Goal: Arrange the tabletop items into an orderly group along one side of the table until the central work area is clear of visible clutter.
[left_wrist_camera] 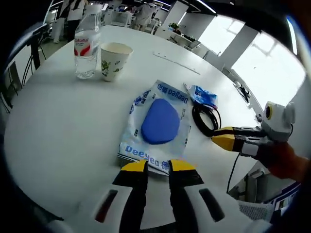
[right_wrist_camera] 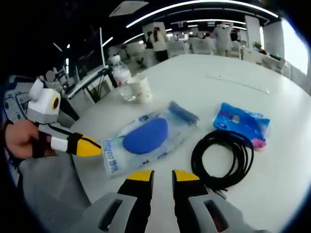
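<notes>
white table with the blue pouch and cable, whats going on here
A person is tidying a round white table with two handheld grippers. The left gripper sits at the near edge of the clear pouch holding a blue pad, jaws slightly apart, not yet gripping it. The right gripper hovers near the coiled black cable, beside a blue tissue pack. A water bottle and paper cup stand together at the far side.

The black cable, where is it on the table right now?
In the right gripper view the cable lies coiled just ahead of the right gripper, between the wipes pack and the blue packet.
</notes>
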Demonstrator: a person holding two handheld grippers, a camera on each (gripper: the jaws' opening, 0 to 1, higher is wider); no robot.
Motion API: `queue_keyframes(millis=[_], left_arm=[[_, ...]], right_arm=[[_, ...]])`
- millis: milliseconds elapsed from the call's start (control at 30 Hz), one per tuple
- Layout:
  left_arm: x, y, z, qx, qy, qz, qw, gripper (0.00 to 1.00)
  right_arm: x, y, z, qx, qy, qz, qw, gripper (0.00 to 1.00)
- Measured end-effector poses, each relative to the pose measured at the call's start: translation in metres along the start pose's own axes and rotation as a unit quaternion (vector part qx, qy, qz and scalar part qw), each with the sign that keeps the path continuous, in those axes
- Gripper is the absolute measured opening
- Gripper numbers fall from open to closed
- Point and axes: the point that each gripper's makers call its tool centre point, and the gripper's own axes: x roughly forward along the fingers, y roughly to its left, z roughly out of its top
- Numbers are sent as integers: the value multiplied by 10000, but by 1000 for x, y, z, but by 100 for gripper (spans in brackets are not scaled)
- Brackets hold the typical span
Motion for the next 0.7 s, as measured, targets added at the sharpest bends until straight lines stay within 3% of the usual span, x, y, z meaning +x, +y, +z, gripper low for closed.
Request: queue_keyframes(millis=[433,700], left_arm=[[-3,-4,-12,-225,-57,-45,9997,14],[-4,-5,-31,-334,62,-69,9994,14]], right_arm=[[-7,20,-12,-17,-11,40,10000,13],[-12,21,-16,306,-140,-100,9994,13]])
